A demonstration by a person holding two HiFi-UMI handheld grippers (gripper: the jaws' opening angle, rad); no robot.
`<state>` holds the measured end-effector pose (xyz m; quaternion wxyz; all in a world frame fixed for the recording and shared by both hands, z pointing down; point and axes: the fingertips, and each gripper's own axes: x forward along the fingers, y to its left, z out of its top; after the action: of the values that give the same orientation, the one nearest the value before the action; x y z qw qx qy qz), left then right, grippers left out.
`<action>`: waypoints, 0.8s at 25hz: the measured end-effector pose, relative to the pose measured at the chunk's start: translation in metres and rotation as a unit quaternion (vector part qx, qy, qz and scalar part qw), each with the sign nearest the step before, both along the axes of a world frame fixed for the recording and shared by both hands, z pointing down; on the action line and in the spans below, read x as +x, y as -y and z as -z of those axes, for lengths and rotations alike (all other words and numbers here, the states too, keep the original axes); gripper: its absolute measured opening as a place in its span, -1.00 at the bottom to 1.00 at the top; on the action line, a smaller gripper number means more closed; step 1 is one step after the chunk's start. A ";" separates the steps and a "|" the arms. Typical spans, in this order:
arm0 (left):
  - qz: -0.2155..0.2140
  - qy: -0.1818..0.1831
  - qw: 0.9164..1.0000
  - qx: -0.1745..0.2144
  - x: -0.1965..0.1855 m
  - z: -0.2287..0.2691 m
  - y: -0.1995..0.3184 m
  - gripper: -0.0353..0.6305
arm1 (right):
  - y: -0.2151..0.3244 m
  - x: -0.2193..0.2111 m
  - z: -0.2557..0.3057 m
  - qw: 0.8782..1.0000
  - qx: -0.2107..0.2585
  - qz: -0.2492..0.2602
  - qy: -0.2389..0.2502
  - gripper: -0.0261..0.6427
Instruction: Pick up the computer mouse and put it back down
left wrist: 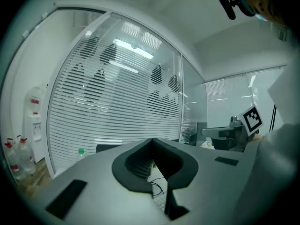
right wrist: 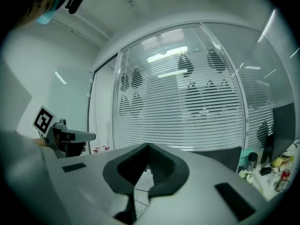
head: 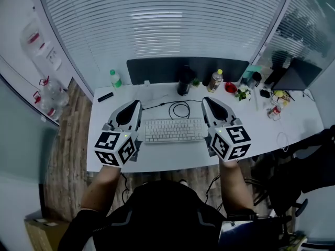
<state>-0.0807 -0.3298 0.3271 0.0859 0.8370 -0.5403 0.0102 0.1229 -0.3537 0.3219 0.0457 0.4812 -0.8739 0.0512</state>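
Though the head view looks down on the whole white tabletop (head: 157,161), I cannot pick out the computer mouse on it. The white keyboard (head: 174,130) lies in the middle, with a looped black cable (head: 179,109) just on its far side. The left gripper (head: 137,103) is over the tabletop just left of the keyboard. The right gripper (head: 205,100) is just right of it. Each one hides the spot under it. Both point to the far side, toward the blinds (head: 167,20). The small things at the far right of the tabletop are too tiny to name.

In the left gripper view, the jaws are closed, with the tips pressed together and nothing between them. A bit of keyboard and cable shows through the hole behind the tips. The mouse cannot be made out here.

In the right gripper view, the jaws are closed too and hold nothing. A slice of keyboard shows below them. The big grey jaws block most of the tabletop.
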 end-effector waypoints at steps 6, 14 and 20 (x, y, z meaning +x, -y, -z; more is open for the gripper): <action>-0.009 0.015 1.000 0.003 0.002 0.007 -0.005 -0.81 | -0.001 -0.003 -0.003 1.000 -0.007 -0.001 -0.003 -0.92; 0.004 0.012 1.000 -0.004 0.001 0.001 0.001 -0.81 | -0.005 -0.002 0.000 1.000 0.003 0.000 -0.010 -0.93; 0.018 0.034 0.999 0.004 0.002 0.000 0.003 -0.81 | -0.006 0.002 0.000 1.000 0.002 -0.004 -0.008 -0.93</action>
<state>-0.0789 -0.3326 0.3273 0.0649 0.8267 -0.5578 0.0347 0.1246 -0.3474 0.3218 0.0513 0.4848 -0.8719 0.0457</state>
